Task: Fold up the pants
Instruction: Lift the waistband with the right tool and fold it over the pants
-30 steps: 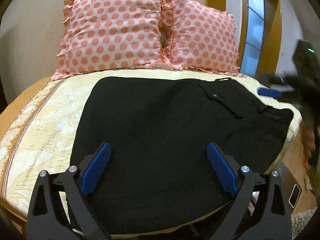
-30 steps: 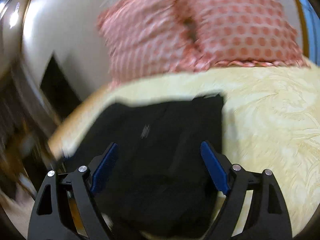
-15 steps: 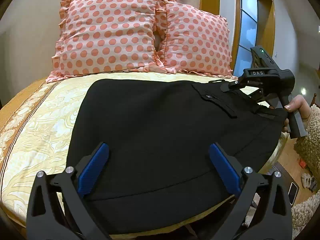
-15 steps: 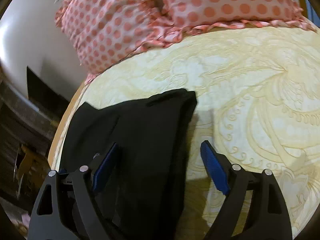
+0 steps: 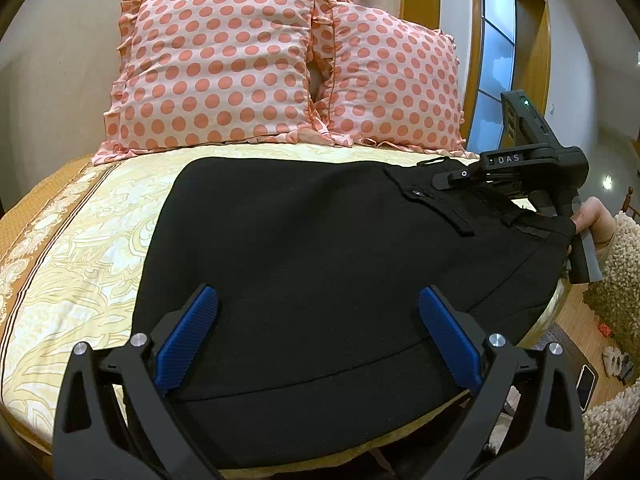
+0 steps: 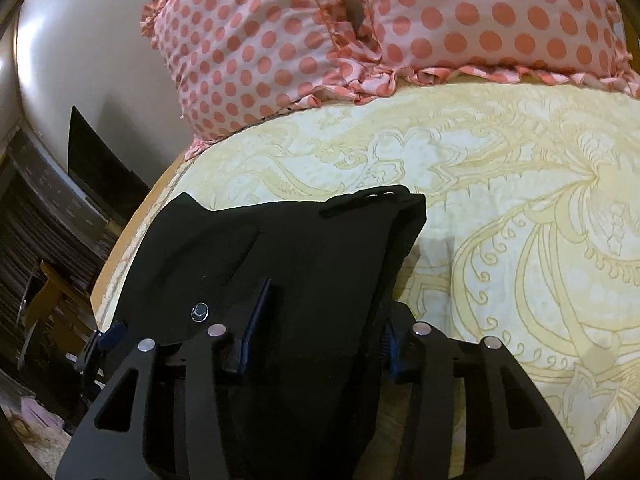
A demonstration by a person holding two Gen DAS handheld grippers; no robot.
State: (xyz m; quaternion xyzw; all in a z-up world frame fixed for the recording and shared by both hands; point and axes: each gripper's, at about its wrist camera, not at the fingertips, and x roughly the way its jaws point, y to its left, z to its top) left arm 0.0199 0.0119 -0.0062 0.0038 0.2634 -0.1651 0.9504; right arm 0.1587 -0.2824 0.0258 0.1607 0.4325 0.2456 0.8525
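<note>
Black pants lie flat across the yellow patterned bed, waistband and buttoned pocket to the right. My left gripper is open and empty, its blue pads spread wide just above the pants near the front edge. My right gripper has closed partway around the waistband end of the pants, with fabric bunched between its blue pads; whether it is fully clamped is unclear. In the left wrist view the right gripper is at the pants' right end, held by a hand.
Two pink polka-dot pillows lean on the wall at the head of the bed. A window and wooden frame stand at the right. A phone and shaggy rug lie on the floor right of the bed.
My right gripper swung in, came down onto the waistband and narrowed its jaws around the fabric. My left gripper stayed open over the pants, barely moving.
</note>
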